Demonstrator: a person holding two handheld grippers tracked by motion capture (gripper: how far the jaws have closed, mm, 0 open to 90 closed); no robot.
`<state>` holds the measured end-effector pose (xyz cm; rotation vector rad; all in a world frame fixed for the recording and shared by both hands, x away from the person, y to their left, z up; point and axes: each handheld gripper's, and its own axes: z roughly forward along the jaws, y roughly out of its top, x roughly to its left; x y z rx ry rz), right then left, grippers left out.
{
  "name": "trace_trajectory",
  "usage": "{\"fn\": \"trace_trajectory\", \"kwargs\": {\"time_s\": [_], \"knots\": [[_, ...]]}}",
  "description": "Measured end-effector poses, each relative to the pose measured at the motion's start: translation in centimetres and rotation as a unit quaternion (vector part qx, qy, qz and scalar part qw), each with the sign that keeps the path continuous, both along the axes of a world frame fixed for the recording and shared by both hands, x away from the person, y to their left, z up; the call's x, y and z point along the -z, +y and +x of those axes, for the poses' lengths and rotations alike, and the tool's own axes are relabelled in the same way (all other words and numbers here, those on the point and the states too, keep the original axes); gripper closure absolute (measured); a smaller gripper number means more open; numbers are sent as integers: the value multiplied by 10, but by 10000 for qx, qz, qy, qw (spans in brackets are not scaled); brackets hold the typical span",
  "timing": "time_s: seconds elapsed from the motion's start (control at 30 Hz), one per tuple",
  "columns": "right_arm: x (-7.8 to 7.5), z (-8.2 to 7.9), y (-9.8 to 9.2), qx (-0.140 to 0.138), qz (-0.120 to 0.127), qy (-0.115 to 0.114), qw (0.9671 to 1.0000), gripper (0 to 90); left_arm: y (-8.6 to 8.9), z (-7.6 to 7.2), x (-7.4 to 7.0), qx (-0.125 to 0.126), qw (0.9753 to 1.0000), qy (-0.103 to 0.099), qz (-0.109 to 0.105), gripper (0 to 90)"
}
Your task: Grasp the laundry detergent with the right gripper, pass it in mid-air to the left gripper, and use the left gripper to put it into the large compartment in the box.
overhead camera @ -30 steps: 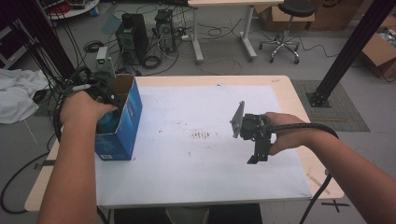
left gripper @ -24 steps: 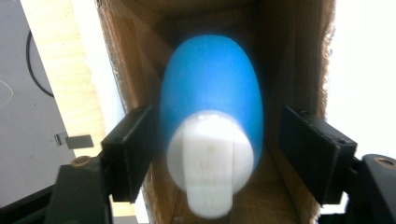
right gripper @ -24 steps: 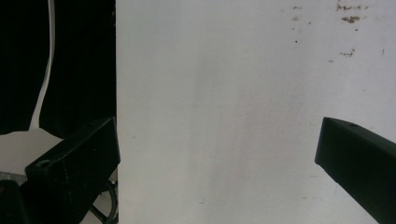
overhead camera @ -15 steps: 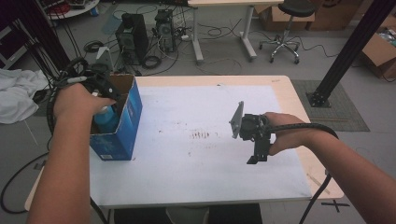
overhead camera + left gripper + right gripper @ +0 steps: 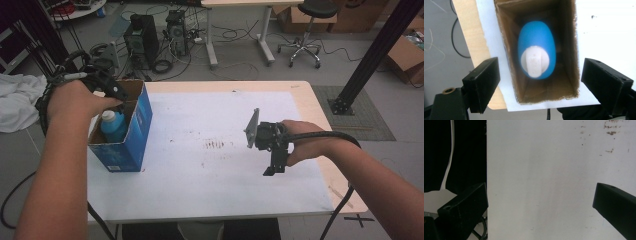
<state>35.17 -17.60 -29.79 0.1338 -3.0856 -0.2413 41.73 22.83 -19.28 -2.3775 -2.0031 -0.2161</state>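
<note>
Directly beneath my spread left fingers (image 5: 536,82) the blue bottle (image 5: 537,51) stands upright, probably, in the box (image 5: 569,37); my right fingers (image 5: 541,202), also spread, hover far right.

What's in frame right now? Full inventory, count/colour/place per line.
Box: 1, blue outside, brown cardboard inside, open top, left part of the table.
Bottle: 1, blue with white cap, upright inside the box.
Table: 1, white sheet over a wooden top, some brown marks near the middle.
Computer towers: 2, dark, on the floor beyond the table.
Stool: 1, black seat, wheeled, on the floor at the back.
White cloth: 1, floor at far left.
Left gripper: black, jaws open, above the box.
Right gripper: black, jaws open, over the bare sheet.
</note>
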Motion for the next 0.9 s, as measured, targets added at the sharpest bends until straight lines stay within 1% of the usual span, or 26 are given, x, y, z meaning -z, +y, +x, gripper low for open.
{"fn": "trace_trajectory", "kwargs": {"time_s": [0.1, 0.17, 0.2, 0.23, 0.33, 0.4, 0.53, 0.6, 0.67, 0.7, 0.73, 0.77, 0.8, 0.83, 0.87, 0.9], "knots": [[1, 0, 1, 1, 6, 8, 10000, 0, -7, -2, -5, 153, 9999, -32, 4, 149], [1, 0, 1, -10, 10, 10, 10000, 0, -16, -2, -8, 293, 9996, -35, 0, 138], [1, 0, 1, -9, -3, 6, 10000, 0, -20, -2, -8, 376, 9993, 24, 1, 117], [1, 0, 1, -3, -12, 4, 10000, 0, -25, -2, -9, 472, 9988, 94, 24, 100], [-1, 0, 1, 10, 6, 8, 10000, 0, -37, -2, -12, 735, 9971, 135, 107, 66], [-1, 0, 1, 17, 9, 10, 10000, 0, -44, -2, -14, 822, 9965, 87, 104, 66], [-2, 0, -1, 39, -10, 3, 10000, 0, -55, -2, -19, 1068, 9942, 47, 105, 63], [-3, 0, -3, 42, -1, -13, 10000, 0, -62, -3, -21, 1237, 9923, 17, 75, 53], [-3, 0, -4, 76, 9, -6, 10000, 0, -68, -4, -22, 1382, 9904, 39, 78, 13], [-4, 1, -5, 76, 0, -15, 10000, 0, -71, -5, -22, 1493, 9887, 37, 100, 3], [-4, 1, -5, 103, 10, -18, 9999, 0, -74, -6, -23, 1633, 9865, 34, 133, 3], [-4, 1, -6, 107, 17, -9, 9999, 0, -77, -7, -23, 1715, 9851, 23, 153, 2], [-4, 2, -6, 98, 19, -12, 9999, 0, -80, -7, -24, 1821, 9831, 13, 171, 1], [-4, 2, -6, 117, 18, -9, 9999, 0, -83, -8, -24, 1952, 9806, 12, 164, 1], [-4, 2, -6, 122, 23, -2, 9999, 0, -85, -9, -24, 2030, 9791, -3, 141, 1], [-4, 3, -6, 118, 20, -1, 9999, 0, -89, -9, -24, 2244, 9744, -17, 148, 1]]}}
